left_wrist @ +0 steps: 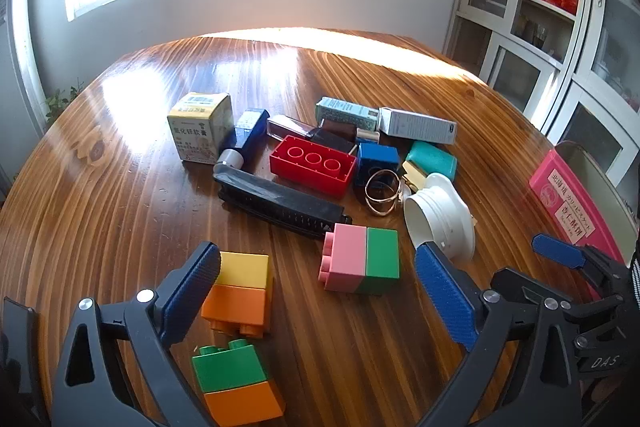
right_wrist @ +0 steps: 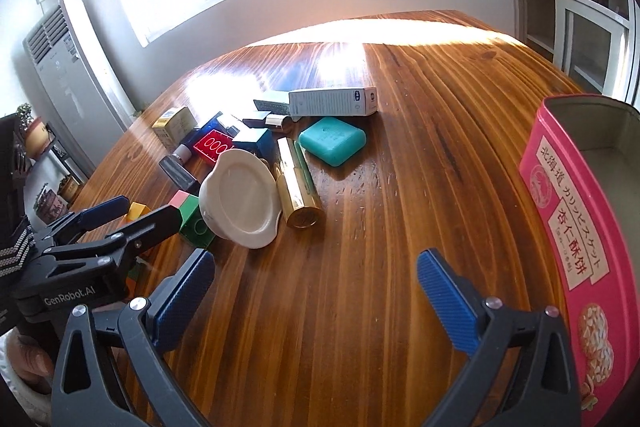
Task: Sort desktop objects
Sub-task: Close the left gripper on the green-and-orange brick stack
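Item: wooden table (left_wrist: 120, 211), glossy striped grain, sunlit along its far edge; a mixed heap of small goods lies at its middle.

Left gripper (left_wrist: 316, 291): jaws spread wide, nothing between them, poised above the near part of the tabletop. Right gripper (right_wrist: 316, 291): jaws likewise spread wide and empty, over bare wood near the right edge.

Seen only from the left wrist view:
- yellow-and-orange block (left_wrist: 240, 293), just beside the left finger pad;
- green-and-orange block (left_wrist: 236, 387), nearest the near edge;
- black comb (left_wrist: 280, 203), long, lying slantwise in front of the heap;
- two thin gold rings (left_wrist: 382, 191), leaning against the blue block (left_wrist: 378, 157).

Seen only from the right wrist view:
- gold tube (right_wrist: 298, 195), lying lengthwise and touching the white dish;
- air conditioner (right_wrist: 76, 83), a floor-standing unit beyond the table's left edge;
- the open, hollow inside of the pink tin.

Seen from both:
- pink-and-green block (left_wrist: 360, 263), lying on its side, apart from the heap;
- red block (left_wrist: 312, 165), hollow underside up, three round sockets showing;
- white dish (left_wrist: 438, 219), tipped on its side, its flat base facing the right wrist camera;
- teal case (right_wrist: 332, 141), rounded corners, lying flat;
- white carton (right_wrist: 332, 101), long, at the far side of the heap;
- yellow box (left_wrist: 202, 131), upright, at the heap's left end;
- pink tin (right_wrist: 572, 227), printed label, standing at the right edge.
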Tool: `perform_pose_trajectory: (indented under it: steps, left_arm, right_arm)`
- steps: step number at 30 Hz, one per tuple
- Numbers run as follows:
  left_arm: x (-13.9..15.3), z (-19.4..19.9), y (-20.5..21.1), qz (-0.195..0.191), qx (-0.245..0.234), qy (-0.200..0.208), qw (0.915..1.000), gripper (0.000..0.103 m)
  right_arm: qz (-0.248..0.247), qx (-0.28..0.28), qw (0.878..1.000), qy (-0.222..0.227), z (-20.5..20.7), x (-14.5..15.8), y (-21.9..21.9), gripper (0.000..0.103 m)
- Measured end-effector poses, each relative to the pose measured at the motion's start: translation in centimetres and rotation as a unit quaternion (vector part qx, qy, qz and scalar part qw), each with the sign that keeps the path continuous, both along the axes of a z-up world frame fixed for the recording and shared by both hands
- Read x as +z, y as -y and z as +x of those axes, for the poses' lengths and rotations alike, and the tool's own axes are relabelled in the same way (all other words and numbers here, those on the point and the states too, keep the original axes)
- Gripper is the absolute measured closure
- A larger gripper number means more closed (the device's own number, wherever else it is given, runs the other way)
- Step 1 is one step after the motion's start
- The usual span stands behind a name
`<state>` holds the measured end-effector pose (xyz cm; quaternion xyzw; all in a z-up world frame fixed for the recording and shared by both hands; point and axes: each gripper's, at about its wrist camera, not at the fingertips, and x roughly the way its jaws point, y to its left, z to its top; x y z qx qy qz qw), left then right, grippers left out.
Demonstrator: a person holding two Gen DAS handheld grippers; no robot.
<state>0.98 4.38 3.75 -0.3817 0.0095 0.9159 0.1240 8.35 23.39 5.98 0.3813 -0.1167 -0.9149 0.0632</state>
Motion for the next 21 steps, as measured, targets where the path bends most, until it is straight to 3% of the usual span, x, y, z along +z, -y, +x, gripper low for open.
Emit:
perform_pose_trajectory:
  steps: [9,21]
  left_arm:
    - [-0.1,2.3,4.2,-0.006,0.037,0.004,0.9993,0.003]
    - [-1.4,3.2,5.2,-0.029,0.046,0.023,0.9982,0.003]
  right_arm:
    - [-0.001,0.000,1.000,-0.003,0.0,0.1,-0.1,0.001]
    - [0.003,-0.010,1.000,0.003,-0.1,0.0,-0.4,0.008]
